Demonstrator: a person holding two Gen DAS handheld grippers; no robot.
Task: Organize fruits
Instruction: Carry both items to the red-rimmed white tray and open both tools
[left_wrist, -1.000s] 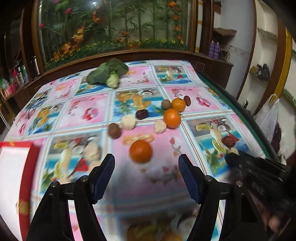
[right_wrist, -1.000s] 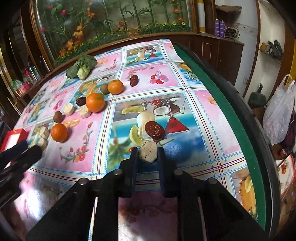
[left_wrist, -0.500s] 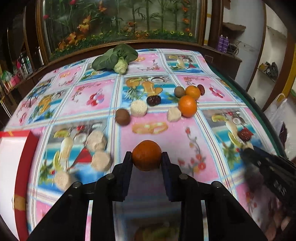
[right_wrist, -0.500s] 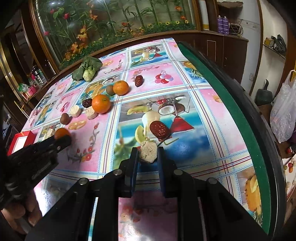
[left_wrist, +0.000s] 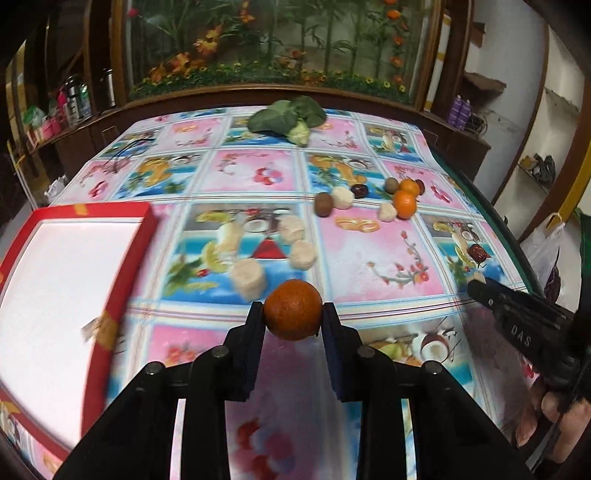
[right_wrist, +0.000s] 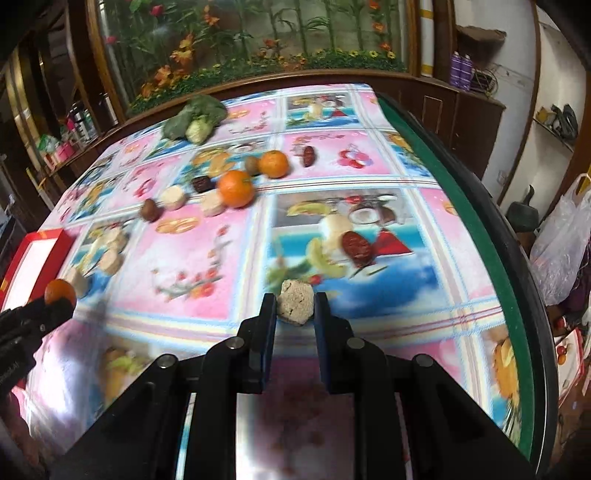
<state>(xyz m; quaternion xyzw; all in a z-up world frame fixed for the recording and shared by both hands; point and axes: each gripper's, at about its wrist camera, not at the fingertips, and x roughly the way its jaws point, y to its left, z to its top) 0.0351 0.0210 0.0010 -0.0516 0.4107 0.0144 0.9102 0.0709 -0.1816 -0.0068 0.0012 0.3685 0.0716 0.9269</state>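
My left gripper is shut on an orange and holds it above the tablecloth, right of the red-rimmed white tray. It also shows in the right wrist view. My right gripper is shut on a pale beige cake piece near the table's right side. Two more oranges, kiwis, red dates and several beige cake pieces lie on the cloth.
A leafy green vegetable lies at the far edge. The table's dark green right edge drops off toward plastic bags. A wooden cabinet with flower glass stands behind the table.
My left gripper closed on the orange, lifted it and swung left toward the red tray. My right gripper kept its hold on the cake piece and barely moved.
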